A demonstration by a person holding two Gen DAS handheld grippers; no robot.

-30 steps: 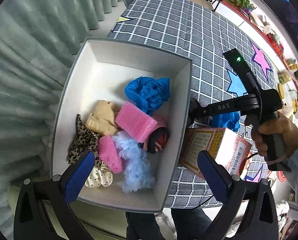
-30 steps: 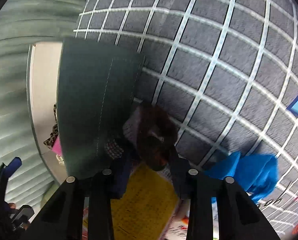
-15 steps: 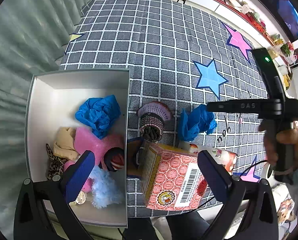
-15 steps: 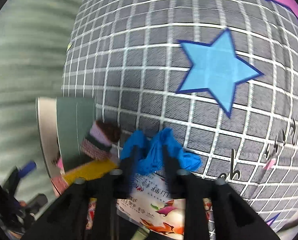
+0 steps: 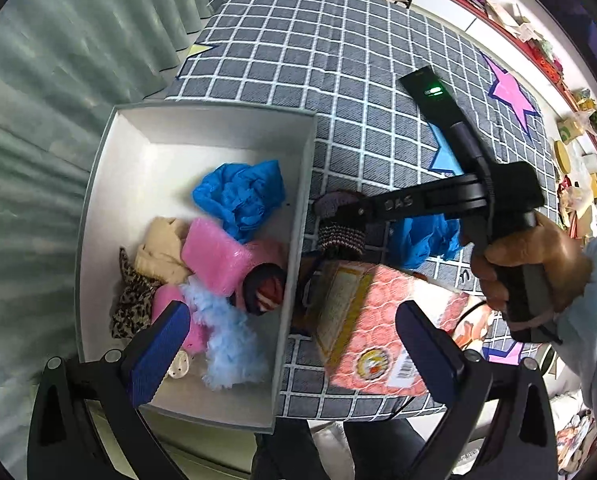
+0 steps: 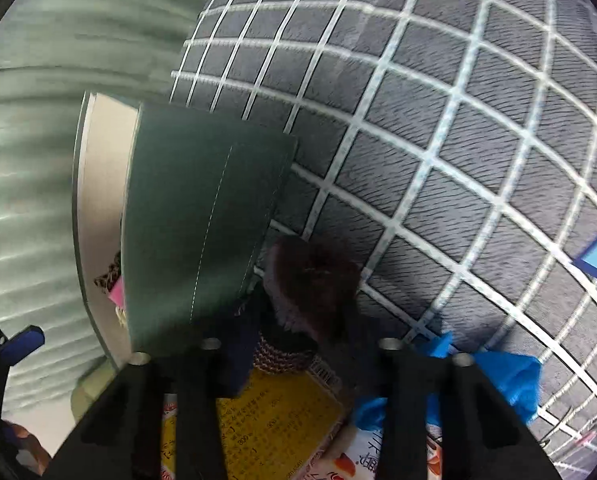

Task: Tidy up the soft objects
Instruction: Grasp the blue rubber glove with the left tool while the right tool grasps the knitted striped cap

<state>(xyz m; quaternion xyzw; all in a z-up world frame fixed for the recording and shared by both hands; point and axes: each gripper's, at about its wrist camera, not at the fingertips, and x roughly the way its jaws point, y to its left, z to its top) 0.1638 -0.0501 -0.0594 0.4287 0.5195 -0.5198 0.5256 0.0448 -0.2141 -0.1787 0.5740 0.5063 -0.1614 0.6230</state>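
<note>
A grey box (image 5: 298, 216) with white insides sits at the edge of a table with a checked cloth (image 5: 338, 60). Lots of soft things are in the box: a blue cloth (image 5: 238, 196), a pink sponge (image 5: 214, 256), a tan cloth (image 5: 162, 248), a spotted scrunchie (image 5: 132, 300), light blue fluff (image 5: 230, 348) and a dark roll (image 5: 264, 288). The left gripper (image 5: 290, 344) hangs above the box, pointing down, with its blue pads (image 5: 160, 350) wide apart and nothing between them. Just outside the box wall lies a knit hat (image 5: 340, 226), striped and dark. The right gripper (image 6: 298, 364) has just been closing its jaws, and now they squeeze the knit hat, which still rests on the cloth beside the box. A hand (image 5: 534, 256) holds that gripper by its handle. A second blue cloth (image 5: 422, 236) lies just to the right of the hat. A pink carton (image 5: 370, 328) sits near both of them, close to the box.
</note>
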